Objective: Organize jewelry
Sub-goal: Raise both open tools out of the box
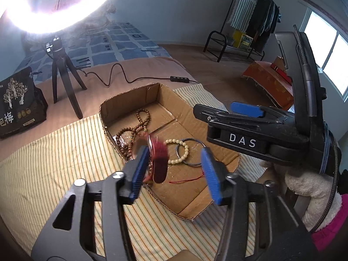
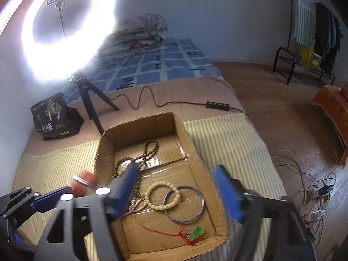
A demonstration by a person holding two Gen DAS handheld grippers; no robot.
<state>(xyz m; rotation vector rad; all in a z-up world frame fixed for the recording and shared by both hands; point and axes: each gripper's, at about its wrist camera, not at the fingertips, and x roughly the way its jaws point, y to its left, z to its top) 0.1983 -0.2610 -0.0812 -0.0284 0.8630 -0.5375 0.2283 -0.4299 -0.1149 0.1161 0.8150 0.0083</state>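
Now both grippers hover above the box (image 2: 104,145) on the bed. Left gripper (image 1: 174,171) is apart, a blurred red bangle (image 1: 157,158) just beside its left finger, touching or not unclear; right gripper (image 2: 176,193) is apart, holding nothing. Beads (image 2: 163,195), a ring (image 2: 184,204) and a green pendant (image 2: 195,232) lie in the box.

Pale walls; wood floor (image 2: 271,108); glowing ring light (image 2: 67,32) on tripod; clothes rack (image 1: 250,21); window (image 1: 326,43).

A lit ring light (image 2: 69,30) on a tripod (image 2: 91,100); beside it a dark printed bag (image 2: 54,117), perhaps snacks.
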